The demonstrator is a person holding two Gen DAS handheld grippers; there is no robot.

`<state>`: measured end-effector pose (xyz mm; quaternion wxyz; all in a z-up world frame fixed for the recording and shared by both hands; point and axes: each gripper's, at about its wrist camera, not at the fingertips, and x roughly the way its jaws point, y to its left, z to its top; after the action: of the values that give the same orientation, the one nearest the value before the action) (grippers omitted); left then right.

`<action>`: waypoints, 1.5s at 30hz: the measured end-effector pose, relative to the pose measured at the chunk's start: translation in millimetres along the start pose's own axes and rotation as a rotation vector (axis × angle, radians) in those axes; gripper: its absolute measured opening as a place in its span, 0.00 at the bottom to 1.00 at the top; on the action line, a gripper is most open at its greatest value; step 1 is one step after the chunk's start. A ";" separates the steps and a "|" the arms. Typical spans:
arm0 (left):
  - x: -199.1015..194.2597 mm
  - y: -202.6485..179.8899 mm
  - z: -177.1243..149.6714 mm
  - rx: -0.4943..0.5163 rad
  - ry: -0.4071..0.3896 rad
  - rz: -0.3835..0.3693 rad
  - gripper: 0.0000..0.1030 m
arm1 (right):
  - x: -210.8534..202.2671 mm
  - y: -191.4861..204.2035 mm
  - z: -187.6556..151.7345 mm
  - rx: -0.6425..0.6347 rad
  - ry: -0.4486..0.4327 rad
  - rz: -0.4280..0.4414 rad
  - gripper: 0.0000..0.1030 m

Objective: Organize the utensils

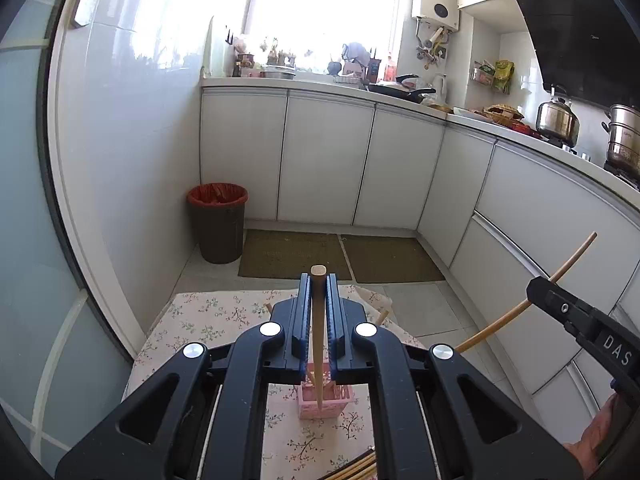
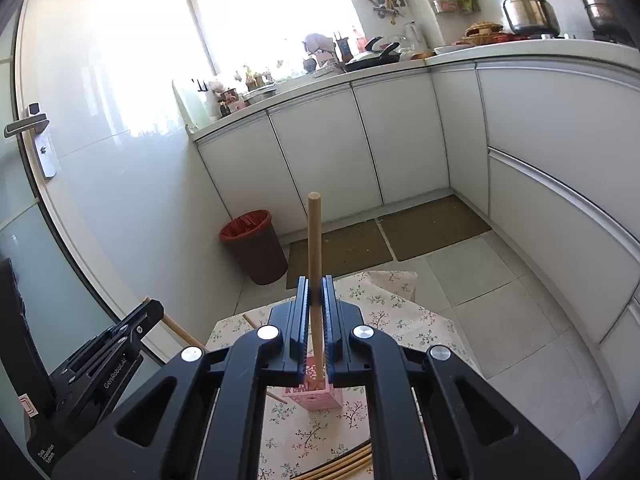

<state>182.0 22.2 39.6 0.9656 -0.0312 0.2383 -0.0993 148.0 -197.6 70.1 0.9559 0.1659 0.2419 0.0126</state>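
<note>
pink holder (image 1: 325,398), floral tablecloth (image 1: 208,316), red-lined bin (image 1: 218,222)

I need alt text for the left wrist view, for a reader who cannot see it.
The left tool is shut on a wooden chopstick, held upright over a pink holder on a floral tablecloth. At right, the right tool grips another chopstick; white kitchen cabinets stand behind.

matt wooden chopstick (image 1: 319,332), pink plastic holder (image 1: 326,398), floral cloth (image 1: 208,316), glossy white cabinets (image 1: 328,160)

Both wrist views above pink holder (image 1: 325,400)
</note>
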 end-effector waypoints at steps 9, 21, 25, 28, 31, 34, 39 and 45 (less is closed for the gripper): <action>34.3 -13.4 8.3 0.027 -0.018 0.037 0.06 | 22.9 4.8 3.8 -0.013 0.014 0.015 0.06; 73.6 2.0 -10.1 -0.013 0.055 0.034 0.10 | 62.4 4.7 -11.8 -0.017 0.072 -0.002 0.06; 68.3 10.5 -6.5 -0.029 0.040 0.034 0.11 | 75.4 6.0 -15.5 -0.020 0.087 -0.007 0.06; 69.5 14.3 -8.1 -0.032 0.047 0.051 0.11 | 84.1 7.0 -19.5 -0.023 0.096 -0.010 0.06; 72.8 19.8 -14.1 -0.035 0.060 0.069 0.11 | 91.5 9.4 -25.5 -0.031 0.102 -0.011 0.06; 75.9 25.6 -20.3 -0.040 0.081 0.076 0.11 | 98.7 11.9 -31.1 -0.044 0.115 -0.009 0.06; 77.3 35.1 -25.7 -0.051 0.097 0.088 0.12 | 110.8 20.5 -34.9 -0.066 0.142 0.017 0.07; 74.7 44.0 -28.3 -0.067 0.101 0.123 0.19 | 112.2 32.0 -39.1 -0.107 0.143 0.024 0.13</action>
<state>241.3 49.4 -24.1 0.9551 -0.0436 0.2913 -0.0332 230.6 -143.5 -3.4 0.9434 0.1163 0.3067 0.0489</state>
